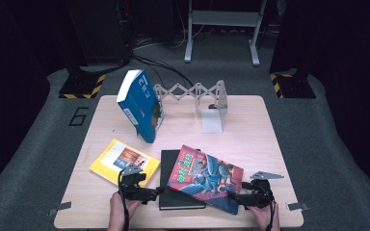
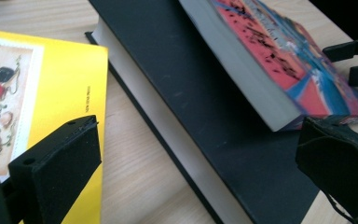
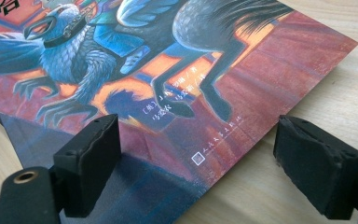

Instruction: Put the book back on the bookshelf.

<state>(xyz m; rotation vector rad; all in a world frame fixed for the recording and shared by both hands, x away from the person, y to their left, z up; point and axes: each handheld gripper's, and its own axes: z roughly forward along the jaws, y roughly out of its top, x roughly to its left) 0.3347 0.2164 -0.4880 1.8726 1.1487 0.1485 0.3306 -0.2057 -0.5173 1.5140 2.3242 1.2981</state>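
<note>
My right hand-held gripper (image 1: pixel 238 196) is spread at the red book's (image 1: pixel 204 177) near corner, left hand-held gripper (image 1: pixel 160 191) spread too; nothing gripped, shelving in the rack (image 1: pixel 192 92) remains.

The high view is looking forward and down from above your side of the table (image 1: pixel 250 139), taking in its whole top and the floor beyond. The left gripper view is riding low and close, facing right across the black book (image 2: pixel 205 121) toward the red book (image 2: pixel 279 60). The right gripper view is sitting just above the red book (image 3: pixel 177 93), facing left and far. All three views are sharing that red book (image 1: pixel 204 177) at the near edge.
</note>
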